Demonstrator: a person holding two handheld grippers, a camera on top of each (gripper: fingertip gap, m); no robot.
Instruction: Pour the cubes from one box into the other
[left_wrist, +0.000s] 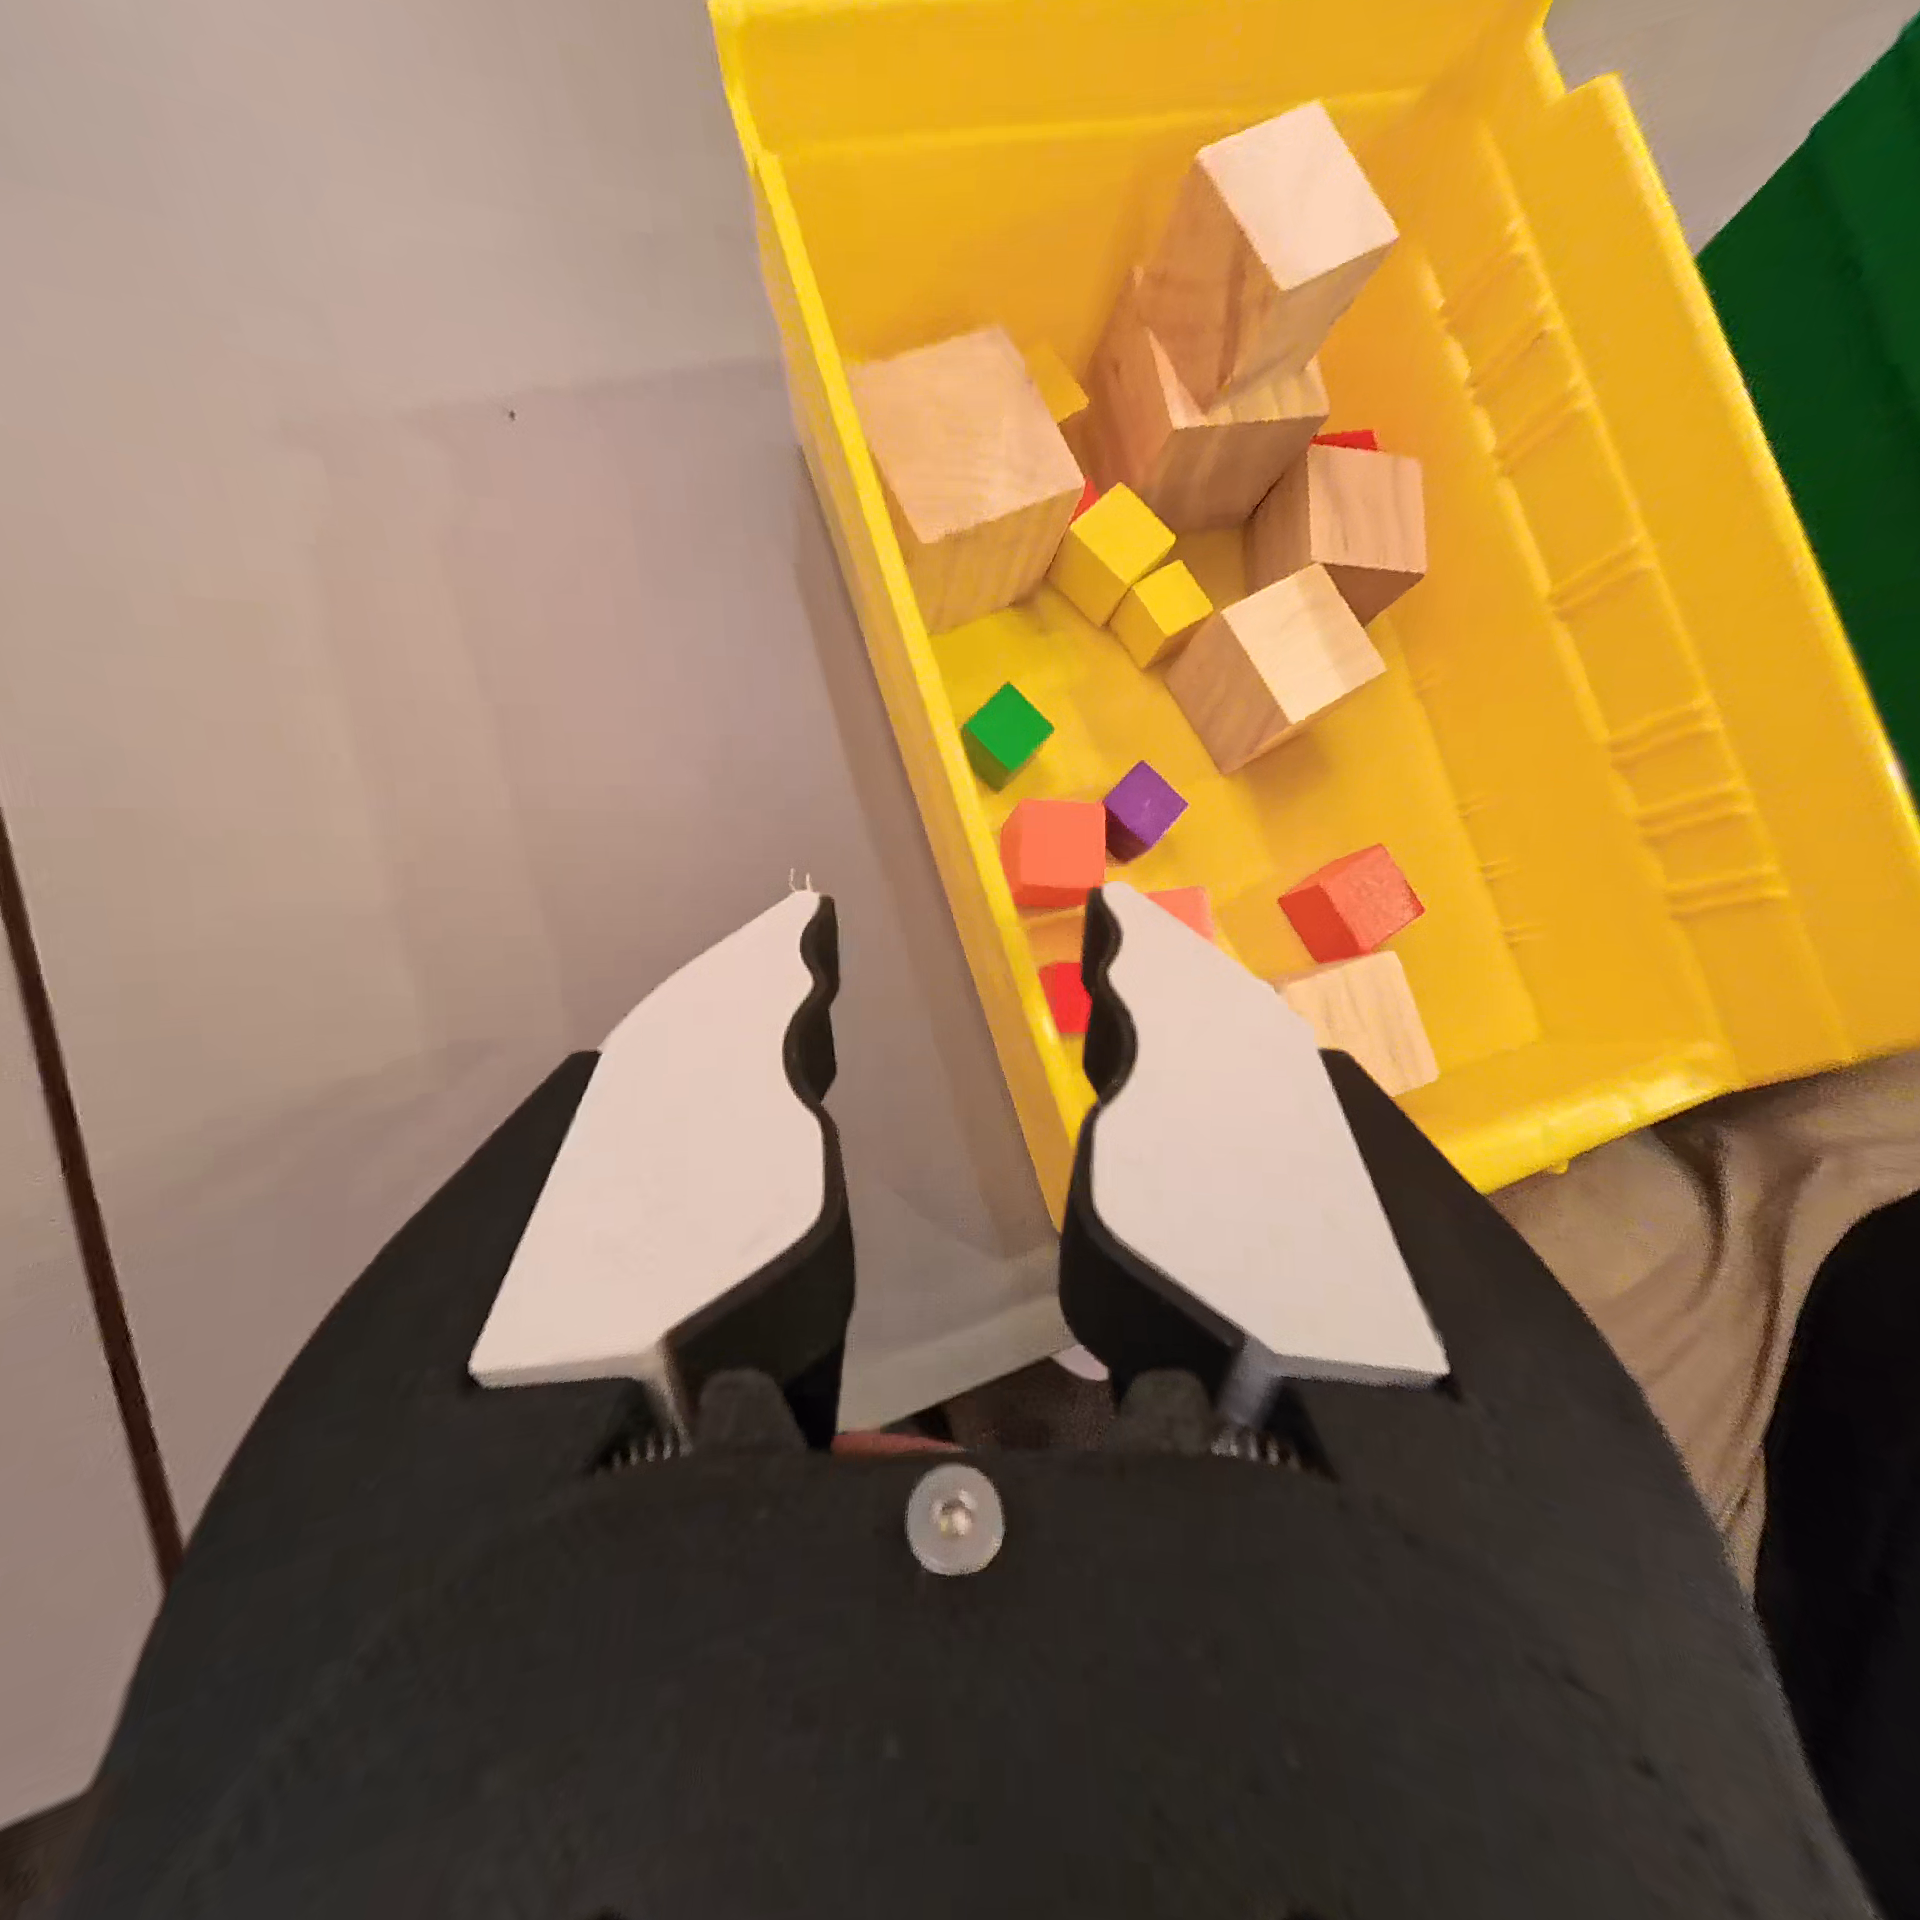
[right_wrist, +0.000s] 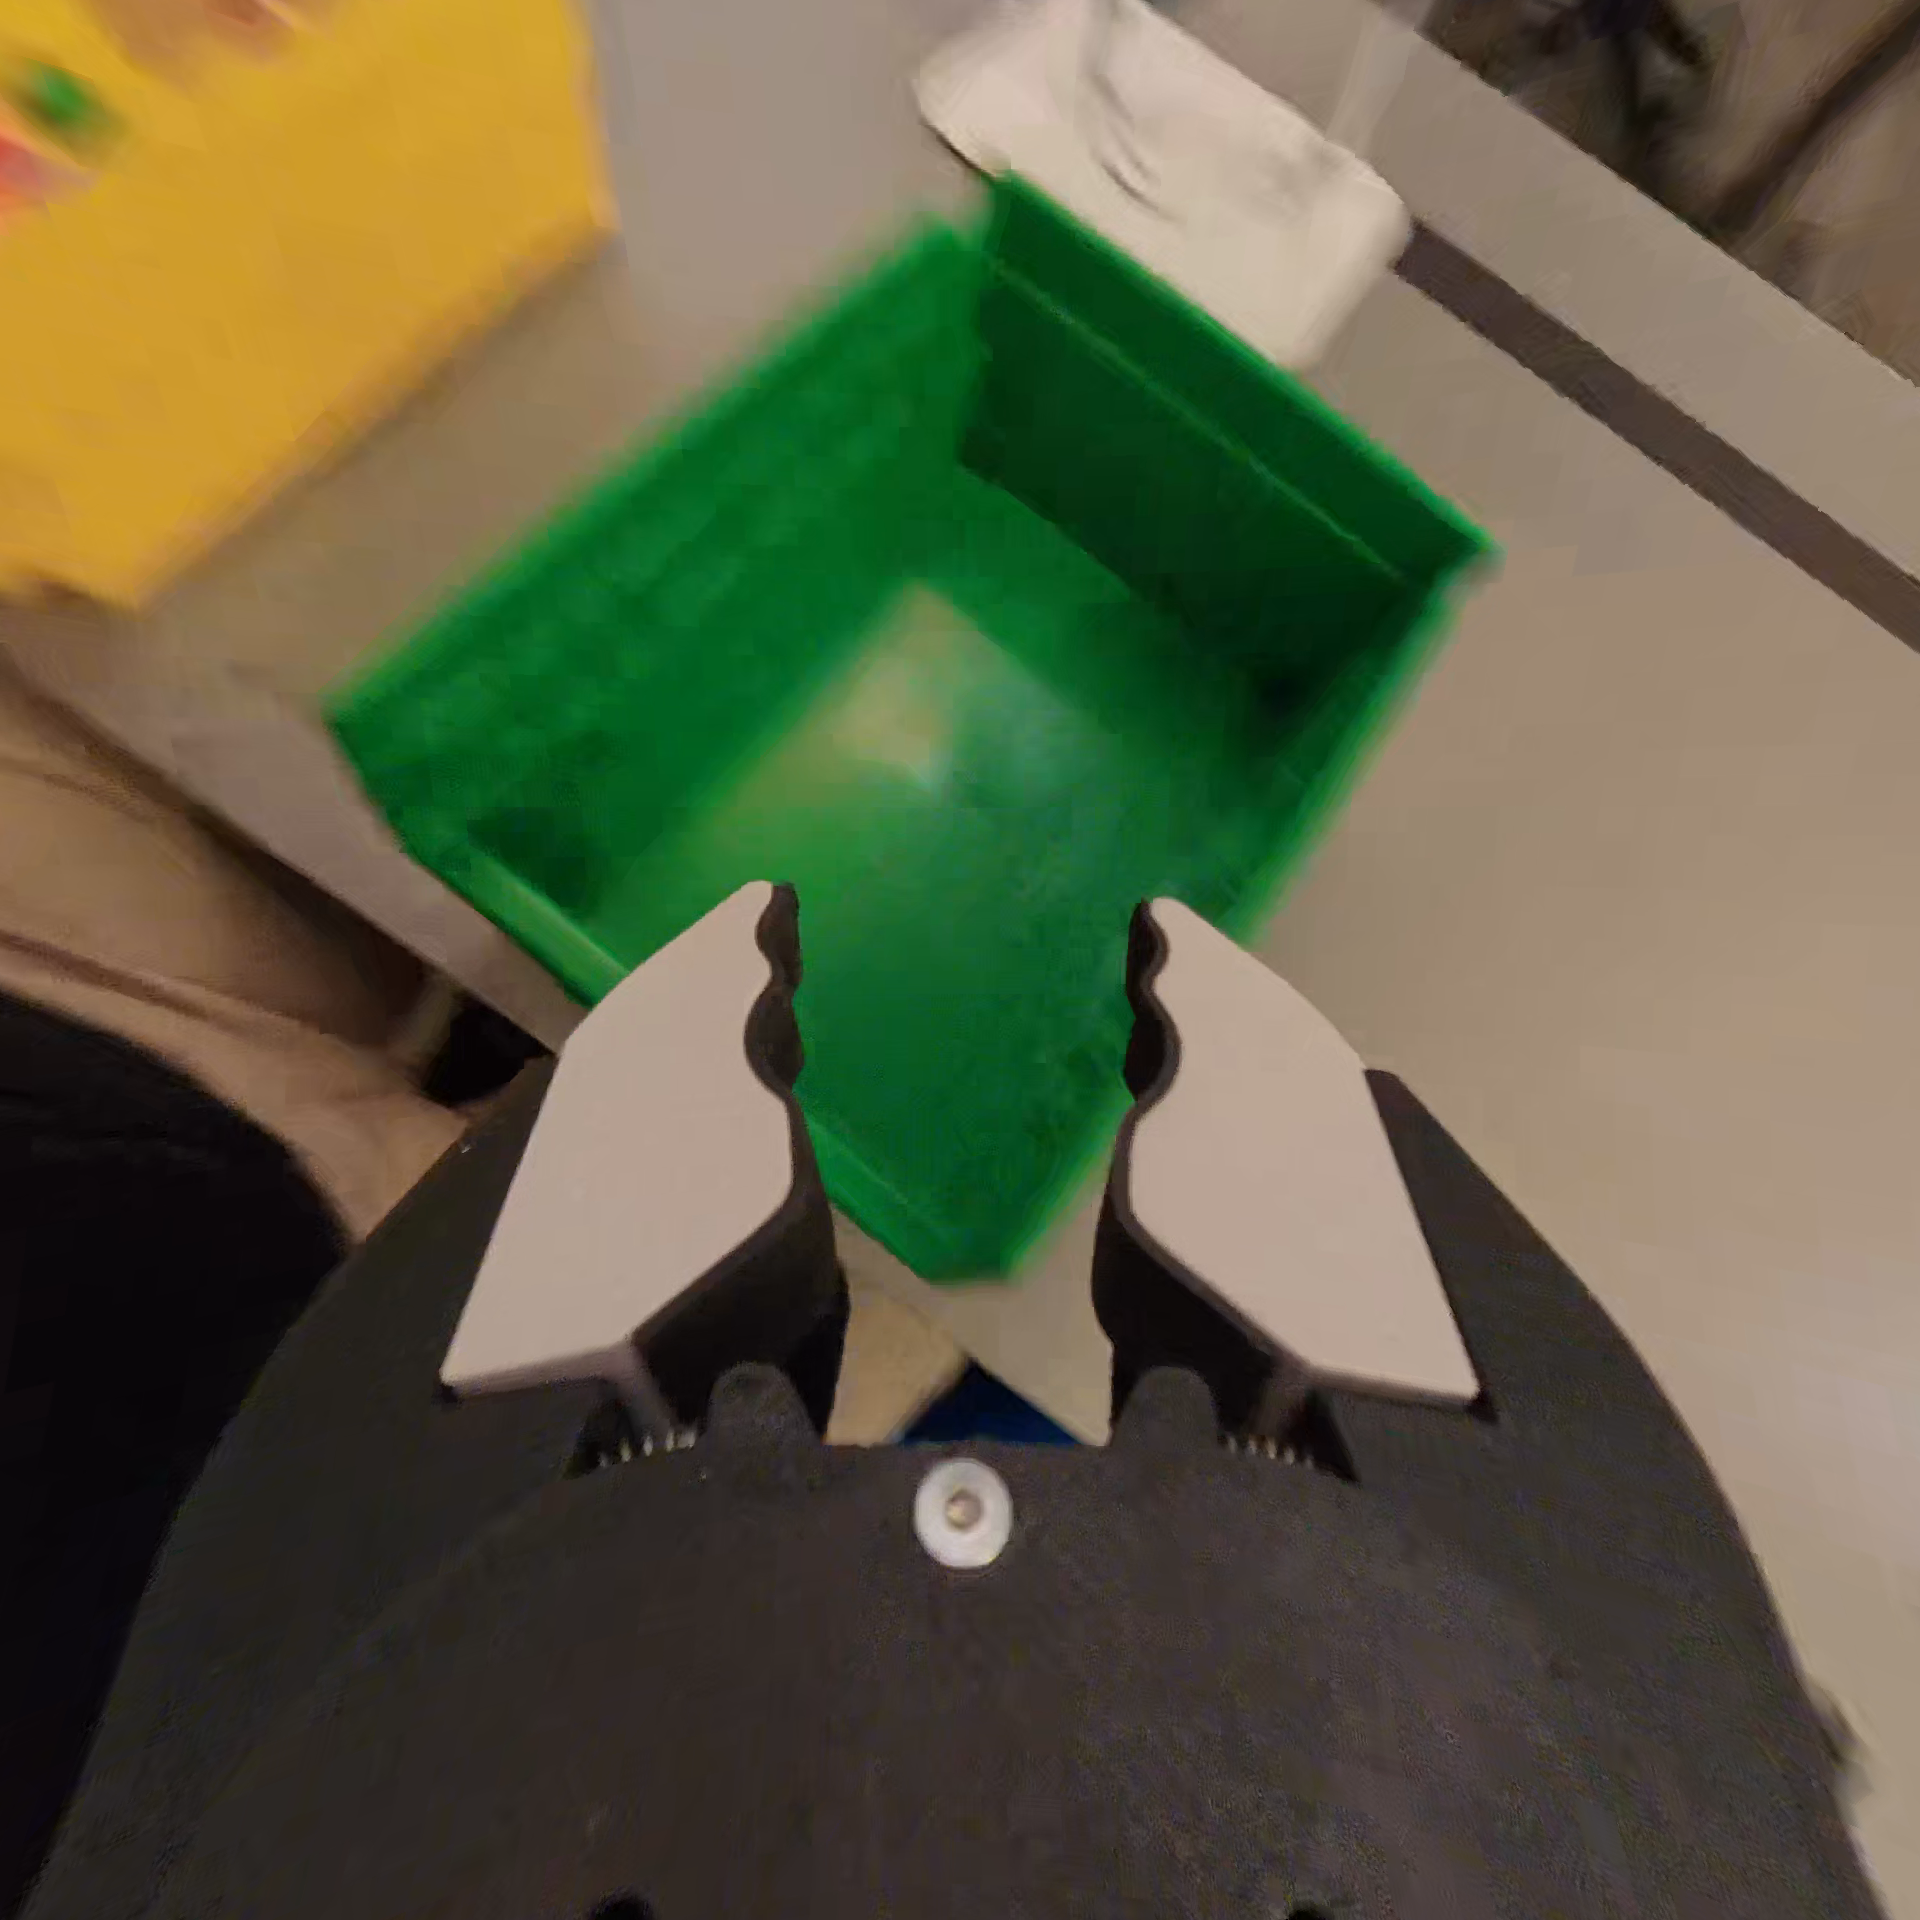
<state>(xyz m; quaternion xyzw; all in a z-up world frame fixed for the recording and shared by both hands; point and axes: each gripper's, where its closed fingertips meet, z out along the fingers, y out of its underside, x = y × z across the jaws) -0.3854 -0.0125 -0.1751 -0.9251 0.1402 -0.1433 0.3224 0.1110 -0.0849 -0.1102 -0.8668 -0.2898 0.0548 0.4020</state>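
- In the left wrist view the left gripper (left_wrist: 958, 920) fills the near field at 6 o'clock, its jaws apart with nothing between them; the right-hand fingertip (left_wrist: 1117, 940) overlaps the near left wall of the yellow box, whether touching it I cannot tell.
- The yellow box (left_wrist: 1621, 790) stretches from the fingertips toward 1 o'clock on a pale grey table (left_wrist: 395, 520), its long side walls ribbed.
- Nearest inside it, small coloured cubes: a red cube (left_wrist: 1351, 902) and an orange cube (left_wrist: 1052, 852) with a purple cube (left_wrist: 1143, 808) just beside it, then a green cube (left_wrist: 1006, 732) toward 12 o'clock.
- Farther in, two small yellow cubes (left_wrist: 1117, 545) sit touching among large plain wooden cubes (left_wrist: 966, 483), some of them piled on one another toward the far end.
- A slice of the green box (left_wrist: 1829, 343) shows at 3 o'clock past the yellow box's right wall.
- In the blurred right wrist view the right gripper (right_wrist: 961, 904) has its jaws apart, hovering over the near corner of the green box (right_wrist: 623, 675), which reaches toward 12 o'clock.
- Its interior shows only bare green floor.
- The yellow box (right_wrist: 291, 343) lies at 10 o'clock, apart from the green one.
- A crumpled white cloth (right_wrist: 1174, 156) lies just past the green box's far corner at 12 o'clock.
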